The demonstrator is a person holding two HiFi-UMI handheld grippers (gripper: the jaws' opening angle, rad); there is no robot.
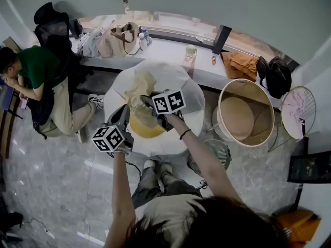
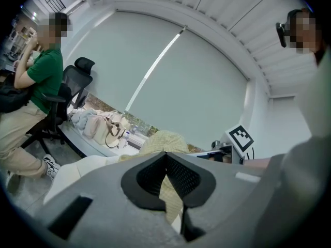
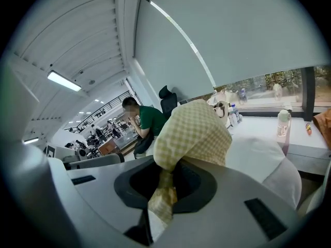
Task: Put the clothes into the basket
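Both grippers were clamped on one garment, held above the table.

At the lower centre of the head view, the left gripper (image 1: 125, 111) had its jaws closed narrow on a fold of the yellow checked garment (image 2: 164, 141). Just above and to its right, the right gripper (image 1: 147, 101) pinched another bunch of the same cloth. The garment hung between them over the round white table (image 1: 181, 81). The basket (image 1: 257, 142) stood well apart at centre right. A seated person (image 1: 36, 66) occupied the upper left.
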